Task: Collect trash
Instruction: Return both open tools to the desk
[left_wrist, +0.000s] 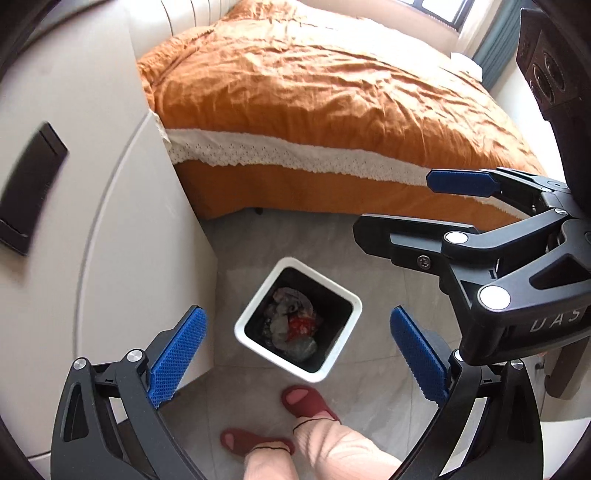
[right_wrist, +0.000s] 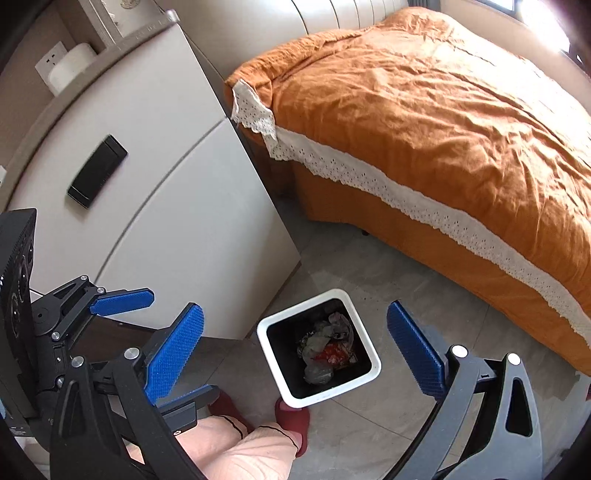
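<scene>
- Both your grippers hang over the bin (left_wrist: 297, 319), w/ the camera on each looking down into it.
- Left gripper (left_wrist: 297, 360): jaws spread wide, nothing between the blue pads (left_wrist: 177, 360). Empty.
- Right gripper (right_wrist: 295, 354): same story, jaws wide apart, pads bare, no load.
- From the left cam you also catch the right gripper out to the side, up near the bed (left_wrist: 314, 92) edge, fingers apart there too.
- The trash (left_wrist: 293, 326) sits at the bottom of the bin: crumpled greyish plastic plus sth red, prob a wrapper. Can't tell more than that.
- Bin is white-rimmed, dark inside, upright on the grey tile floor (right_wrist: 388, 424), just beside the corner of the white cabinet (right_wrist: 147, 166) and right in front of your slippers (left_wrist: 306, 400).
- Progress, my read: pieces already in, so a drop-off looks done. Bin is far from full.
- What's left: no loose litter visible on the floor around the bin, or on the orange bed cover. Cabinet front shows only a black handle (right_wrist: 96, 176).
- Up top of the cabinet there's a paper roll (right_wrist: 72, 62) by a wall socket, prob not trash.
- So either you're near the end, or the next bit is out of frame. Can't tell which from here.
</scene>
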